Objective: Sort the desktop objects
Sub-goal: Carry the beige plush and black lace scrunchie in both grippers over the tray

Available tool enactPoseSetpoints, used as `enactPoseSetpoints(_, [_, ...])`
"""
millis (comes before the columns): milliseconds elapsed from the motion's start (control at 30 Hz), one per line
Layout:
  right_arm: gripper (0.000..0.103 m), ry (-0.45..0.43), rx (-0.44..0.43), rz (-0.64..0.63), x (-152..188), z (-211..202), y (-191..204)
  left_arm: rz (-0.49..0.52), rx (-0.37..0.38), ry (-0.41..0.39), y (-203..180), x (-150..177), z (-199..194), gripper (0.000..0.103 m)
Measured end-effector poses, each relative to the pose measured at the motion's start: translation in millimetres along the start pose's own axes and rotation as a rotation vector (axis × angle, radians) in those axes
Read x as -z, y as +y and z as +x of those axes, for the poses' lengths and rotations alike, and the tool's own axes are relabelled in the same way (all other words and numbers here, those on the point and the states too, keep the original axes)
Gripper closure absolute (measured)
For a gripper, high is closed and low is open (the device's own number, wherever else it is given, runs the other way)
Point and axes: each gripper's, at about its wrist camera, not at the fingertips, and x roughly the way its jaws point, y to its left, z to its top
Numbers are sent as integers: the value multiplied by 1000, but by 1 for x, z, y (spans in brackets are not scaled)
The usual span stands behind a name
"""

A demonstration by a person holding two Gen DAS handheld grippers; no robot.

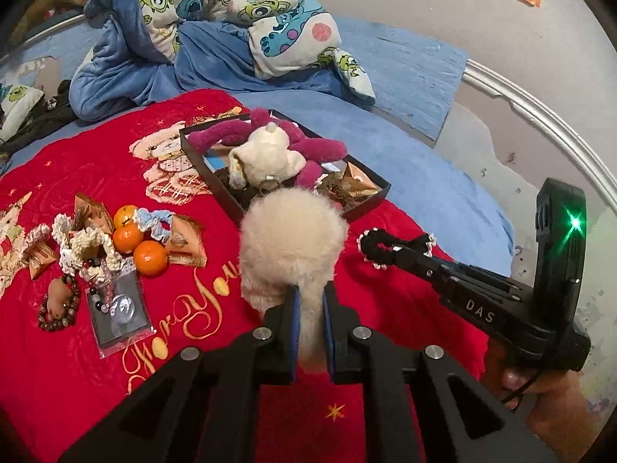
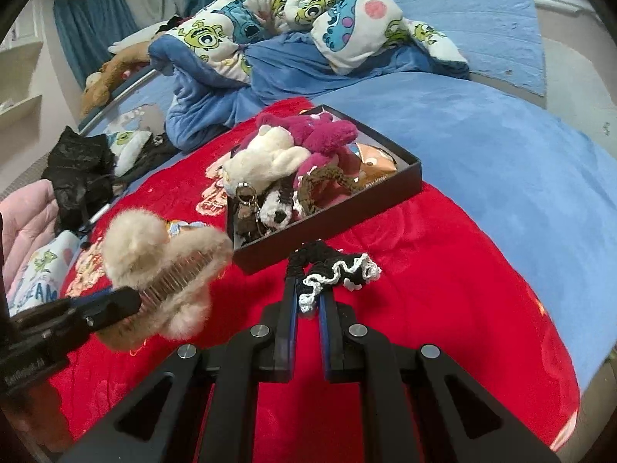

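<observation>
My left gripper [image 1: 311,293] is shut on a cream fluffy hair clip [image 1: 293,239], held above the red blanket just short of the black box; it also shows in the right wrist view [image 2: 162,270]. My right gripper [image 2: 306,274] is shut on a black crocheted scrunchie with white trim [image 2: 339,270], seen from the left wrist as well [image 1: 393,249]. The black box [image 1: 370,200] holds a magenta plush [image 1: 308,142], a cream plush [image 1: 266,158] and small trinkets.
On the red blanket [image 1: 385,386] at the left lie three oranges [image 1: 133,239], crocheted scrunchies [image 1: 88,243], gold packets [image 1: 185,247], a bead bracelet [image 1: 58,305] and a bagged charm [image 1: 115,308]. A rumpled blue cartoon quilt [image 1: 212,31] lies behind.
</observation>
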Motion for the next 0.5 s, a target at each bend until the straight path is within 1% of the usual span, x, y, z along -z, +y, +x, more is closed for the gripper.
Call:
enactPoseSetpoints(133, [93, -1, -31, -8, -14, -1, -9, -43, -7, -21, -10, -13, 3, 92])
enactPoseSetpoints(200, [93, 0, -44, -30, -23, -3, -13, -51, -18, -36, -15, -20, 5, 92])
enactPoseSetpoints(400, [93, 9, -76, -41, -43, -2, -26, -77, -39, -54, -23, -38, 12, 92])
enactPoseSetpoints(500, [93, 13, -95, -55, -55, 3, -28, -99, -31, -59, -22, -48, 20, 92])
